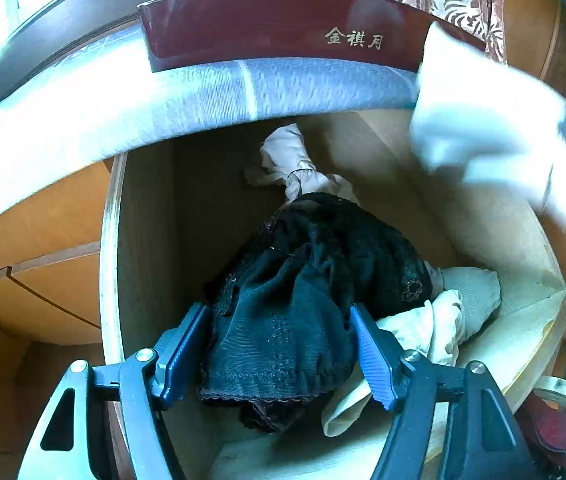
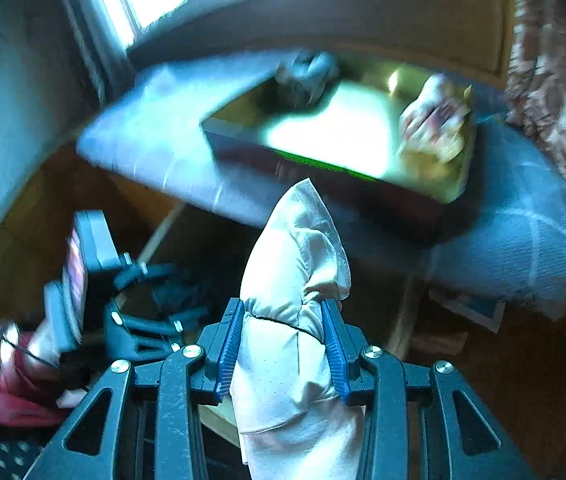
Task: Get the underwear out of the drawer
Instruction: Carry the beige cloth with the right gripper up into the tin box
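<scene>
The open wooden drawer (image 1: 109, 260) holds a crumpled black lace underwear (image 1: 307, 288), a cream piece (image 1: 447, 320) beside it on the right, and a pale pink piece (image 1: 291, 160) further back. My left gripper (image 1: 279, 356) is open, its blue pads straddling the near edge of the black underwear. My right gripper (image 2: 283, 344) is shut on a white underwear (image 2: 295, 260), held up above the drawer. In the left wrist view that white piece (image 1: 483, 120) appears as a blur at the upper right. The left gripper (image 2: 143, 320) shows blurred at the lower left of the right wrist view.
A dark red box (image 1: 283, 20) with gold characters sits on a bed with a grey-blue sheet (image 1: 163, 100) just beyond the drawer. Its pale inside (image 2: 323, 140) holds bunched garments (image 2: 435, 120). A tape roll (image 1: 563, 396) lies on the floor at the right. A patterned curtain (image 2: 555, 80) hangs behind.
</scene>
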`<control>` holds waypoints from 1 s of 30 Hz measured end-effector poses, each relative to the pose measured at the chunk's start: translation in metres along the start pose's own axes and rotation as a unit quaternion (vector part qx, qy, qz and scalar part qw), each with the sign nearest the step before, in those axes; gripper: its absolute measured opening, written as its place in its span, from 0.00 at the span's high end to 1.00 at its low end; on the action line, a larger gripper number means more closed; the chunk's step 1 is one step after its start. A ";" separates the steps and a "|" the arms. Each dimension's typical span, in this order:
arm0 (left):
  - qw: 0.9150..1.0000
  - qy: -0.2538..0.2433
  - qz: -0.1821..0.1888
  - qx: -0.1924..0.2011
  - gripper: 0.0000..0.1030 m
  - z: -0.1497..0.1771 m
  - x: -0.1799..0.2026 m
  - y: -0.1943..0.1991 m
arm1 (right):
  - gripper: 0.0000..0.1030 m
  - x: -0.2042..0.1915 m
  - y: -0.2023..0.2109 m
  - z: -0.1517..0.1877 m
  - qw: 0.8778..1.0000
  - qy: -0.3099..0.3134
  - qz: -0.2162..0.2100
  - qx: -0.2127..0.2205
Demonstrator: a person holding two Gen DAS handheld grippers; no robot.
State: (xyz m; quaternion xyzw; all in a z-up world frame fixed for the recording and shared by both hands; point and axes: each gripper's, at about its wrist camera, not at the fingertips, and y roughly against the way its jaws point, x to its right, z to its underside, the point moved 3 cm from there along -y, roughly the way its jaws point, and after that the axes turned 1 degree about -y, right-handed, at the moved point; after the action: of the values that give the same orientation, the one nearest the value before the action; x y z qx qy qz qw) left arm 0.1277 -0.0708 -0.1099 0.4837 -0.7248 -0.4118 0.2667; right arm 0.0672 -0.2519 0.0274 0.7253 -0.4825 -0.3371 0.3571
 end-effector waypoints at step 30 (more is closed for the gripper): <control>1.000 -0.014 -0.003 -0.013 0.30 -0.003 0.001 -0.004 | 0.56 -0.001 -0.036 0.013 0.996 -0.044 -0.049 -0.058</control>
State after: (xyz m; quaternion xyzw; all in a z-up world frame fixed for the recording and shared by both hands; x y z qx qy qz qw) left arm 0.1315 -0.0737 -0.1123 0.4765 -0.7218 -0.4285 0.2613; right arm 0.0724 -0.2434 -0.0100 0.7111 -0.4409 -0.4129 0.3598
